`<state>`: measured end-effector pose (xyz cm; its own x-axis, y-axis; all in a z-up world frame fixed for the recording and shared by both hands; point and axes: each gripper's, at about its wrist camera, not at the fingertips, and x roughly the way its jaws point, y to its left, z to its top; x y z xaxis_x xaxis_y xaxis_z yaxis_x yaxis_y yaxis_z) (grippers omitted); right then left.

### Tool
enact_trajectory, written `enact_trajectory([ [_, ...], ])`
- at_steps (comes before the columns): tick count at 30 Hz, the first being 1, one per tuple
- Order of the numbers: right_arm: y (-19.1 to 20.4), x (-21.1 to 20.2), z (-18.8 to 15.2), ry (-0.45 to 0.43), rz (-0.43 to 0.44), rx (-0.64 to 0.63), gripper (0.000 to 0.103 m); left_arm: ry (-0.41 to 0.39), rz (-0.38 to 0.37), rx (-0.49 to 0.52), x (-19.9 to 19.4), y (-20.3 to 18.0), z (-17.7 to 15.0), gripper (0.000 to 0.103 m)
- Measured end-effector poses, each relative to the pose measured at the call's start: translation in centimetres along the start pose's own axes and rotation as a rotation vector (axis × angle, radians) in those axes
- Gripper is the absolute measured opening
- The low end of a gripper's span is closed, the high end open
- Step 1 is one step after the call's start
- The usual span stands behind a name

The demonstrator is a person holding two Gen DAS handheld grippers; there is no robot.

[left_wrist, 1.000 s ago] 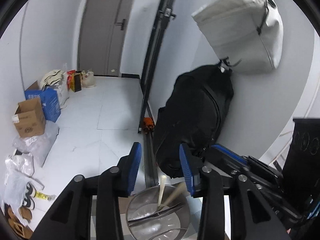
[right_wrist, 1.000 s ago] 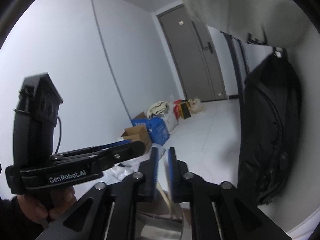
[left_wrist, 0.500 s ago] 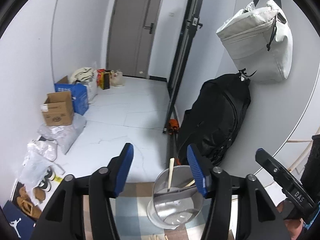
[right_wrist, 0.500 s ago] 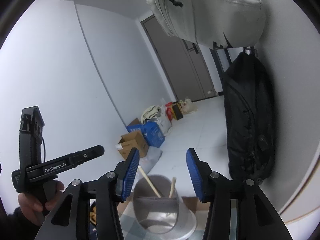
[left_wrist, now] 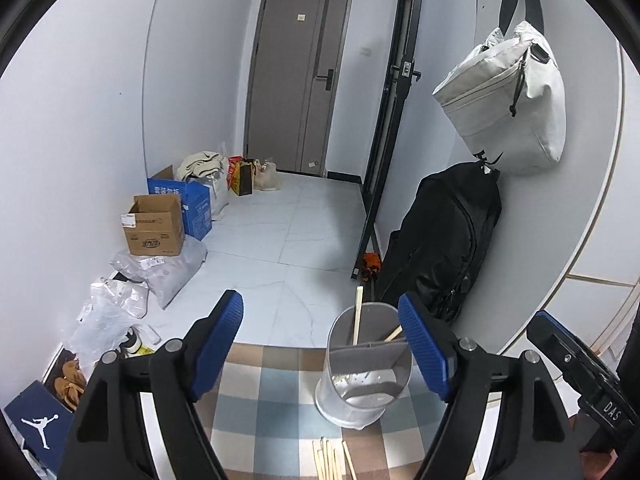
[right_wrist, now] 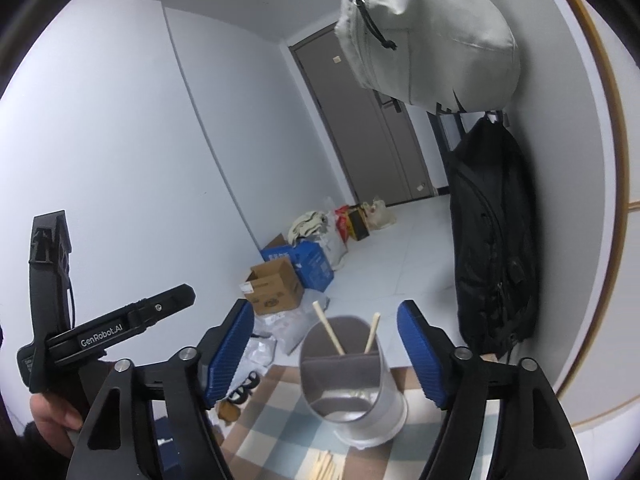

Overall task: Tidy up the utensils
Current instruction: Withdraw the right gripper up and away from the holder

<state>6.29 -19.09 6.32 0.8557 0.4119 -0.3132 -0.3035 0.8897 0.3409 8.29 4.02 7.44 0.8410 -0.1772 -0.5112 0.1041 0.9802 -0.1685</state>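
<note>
Metal holder [left_wrist: 366, 364] stands upright on the checked cloth [left_wrist: 264, 380] of the counter, near its far edge, floor beyond. It has a divider inside; 2 chopsticks [right_wrist: 330, 330] stand in the far compartment, leaning apart, and the near compartment looks empty but for reflections. A loose bundle of chopsticks [left_wrist: 332, 460] lies flat on the cloth just in front of the holder, toward the near edge, cut off by the frame, so count unknown. Judgement: sorting is started, most sticks not yet in the holder. Left gripper [left_wrist: 322, 344] has its blue fingers [left_wrist: 218, 340] released and opening, nothing pinched; the holder shows between them but beyond the tips. Right gripper [right_wrist: 326, 354] likewise, fingers opening, empty, the holder seen in the gap, untouched. A hand [right_wrist: 50, 416] grips the left tool's handle. Writing: "GenRobot.AI" on the left tool's body [right_wrist: 106, 330]; "DAS" on the right tool [left_wrist: 612, 416]; a jumping-figure logo on a dark blue box [left_wrist: 38, 426] on the floor; print on the cardboard box [left_wrist: 154, 226] illegible.
</note>
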Motion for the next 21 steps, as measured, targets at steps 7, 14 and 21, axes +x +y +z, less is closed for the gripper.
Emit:
enact_trajectory([
  [7, 1.6, -1.5, -1.7, 0.025, 0.002, -0.022, 0.084, -0.006, 0.026, -0.005, -1.4, 0.6, -1.7, 0.082],
  [14, 2.3, -2.3, -3.9, 0.055, -0.018, -0.034, 0.090, -0.020, 0.043, -0.021, -2.5, 1.5, -4.1, 0.085],
  [21, 2.7, -2.4, -6.1, 0.099, -0.036, -0.051, 0.095, -0.006, 0.070, -0.011, -2.1, 2.1, -7.1, 0.087],
])
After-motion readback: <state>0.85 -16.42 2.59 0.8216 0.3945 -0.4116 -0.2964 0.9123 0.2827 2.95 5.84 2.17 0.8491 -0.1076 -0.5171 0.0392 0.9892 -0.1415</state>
